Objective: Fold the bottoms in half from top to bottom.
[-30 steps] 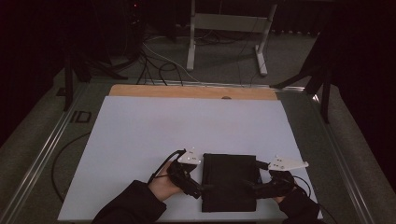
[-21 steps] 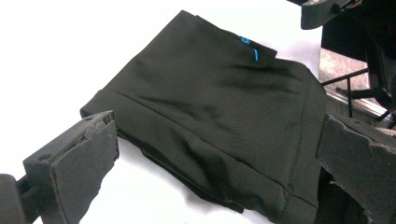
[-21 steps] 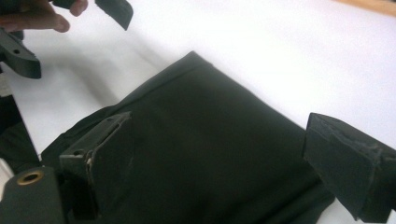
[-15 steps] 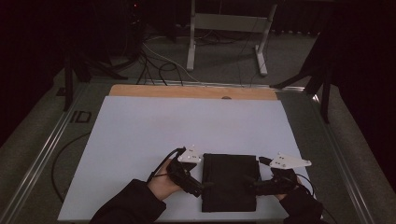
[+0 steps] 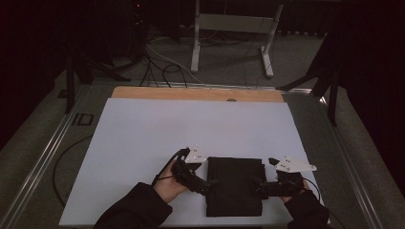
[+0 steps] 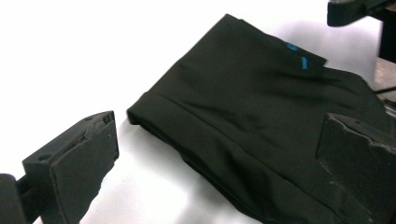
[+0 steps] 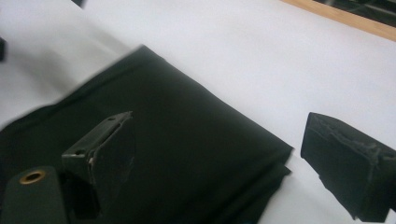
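A folded black cloth [image 5: 235,186] lies flat on the white sheet near the table's front edge. My left gripper [image 5: 209,182] is at its left edge and my right gripper [image 5: 256,187] at its right edge. In the left gripper view the cloth [image 6: 243,93] carries small blue marks [image 6: 299,57]. The left gripper [image 6: 215,158] is open there, with one jaw over the white sheet and the other over the cloth. In the right gripper view the right gripper [image 7: 224,154] is open too, straddling a corner of the cloth [image 7: 177,116].
The white sheet [image 5: 191,129] covers most of the table, with a wooden strip [image 5: 196,94] along its far edge. Metal rails run along both sides. A metal stand [image 5: 231,28] and cables lie on the floor beyond the table.
Both grippers have crept slightly forward along the cloth's edges. The cloth lies as it did.
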### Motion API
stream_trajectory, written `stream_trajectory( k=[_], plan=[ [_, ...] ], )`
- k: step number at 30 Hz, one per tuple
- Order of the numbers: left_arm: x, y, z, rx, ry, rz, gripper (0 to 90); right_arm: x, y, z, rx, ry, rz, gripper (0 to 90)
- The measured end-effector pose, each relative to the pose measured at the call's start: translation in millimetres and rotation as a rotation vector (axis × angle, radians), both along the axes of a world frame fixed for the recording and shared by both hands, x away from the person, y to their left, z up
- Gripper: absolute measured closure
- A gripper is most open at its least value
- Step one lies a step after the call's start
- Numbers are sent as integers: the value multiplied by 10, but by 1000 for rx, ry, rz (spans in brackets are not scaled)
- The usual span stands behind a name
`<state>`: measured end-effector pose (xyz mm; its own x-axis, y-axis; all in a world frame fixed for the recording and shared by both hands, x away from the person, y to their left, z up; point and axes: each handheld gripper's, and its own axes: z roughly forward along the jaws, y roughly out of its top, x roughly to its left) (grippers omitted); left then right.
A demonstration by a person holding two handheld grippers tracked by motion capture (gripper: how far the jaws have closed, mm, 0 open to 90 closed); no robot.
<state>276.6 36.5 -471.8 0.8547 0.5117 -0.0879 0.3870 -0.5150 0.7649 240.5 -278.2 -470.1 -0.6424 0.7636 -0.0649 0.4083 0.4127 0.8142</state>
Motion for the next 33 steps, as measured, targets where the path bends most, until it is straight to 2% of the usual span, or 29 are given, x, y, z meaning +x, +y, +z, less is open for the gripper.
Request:
stream_trajectory(
  k=[3, 5, 8, 9, 11, 13, 15, 18, 20, 23, 25, 28, 30, 31, 32, 33],
  plan=[
    [16, -5, -35, -14, 3, 28, 7, 16, 2, -56, -16, -6, -30, 120],
    [25, -17, -65, -14, 6, 38, 7, 37, -8, -95, -17, 15, -53, 137],
    [42, -37, -115, -12, 20, 40, 7, 64, -27, -164, -30, 24, -84, 146],
    [44, -44, -134, -14, 23, 40, 7, 79, -39, -187, -22, 44, -86, 145],
    [50, -62, -172, -12, 33, 39, 7, 120, -63, -230, -8, 115, -87, 143],
    [63, -82, -214, -14, 55, 34, 6, 125, -80, -262, 6, 120, -108, 141],
    [73, -102, -256, -8, 70, 36, 6, 136, -82, -292, 16, 150, -124, 121],
    [89, -128, -316, -1, 91, 51, 6, 138, -72, -333, 8, 178, -140, 95],
    [113, -135, -362, -17, 116, 58, 6, 138, -76, -356, 38, 196, -138, 94],
    [137, -156, -429, -21, 155, 75, 7, 148, -63, -380, 50, 220, -181, 91],
    [147, -171, -463, -22, 176, 78, 7, 152, -54, -399, 57, 219, -193, 91],
    [167, -201, -500, 14, 200, 83, 6, 158, -38, -423, 51, 221, -199, 91],
    [178, -208, -511, 12, 221, 91, 6, 161, -27, -435, 41, 212, -211, 90],
    [185, -214, -514, 21, 227, 113, 7, 164, -27, -441, 42, 216, -207, 90],
    [185, -214, -514, 21, 227, 113, 7, 164, -27, -441, 42, 216, -207, 90],
    [200, -203, -519, -2, 239, 126, 7, 166, -24, -449, 40, 221, -209, 90]
  ],
)
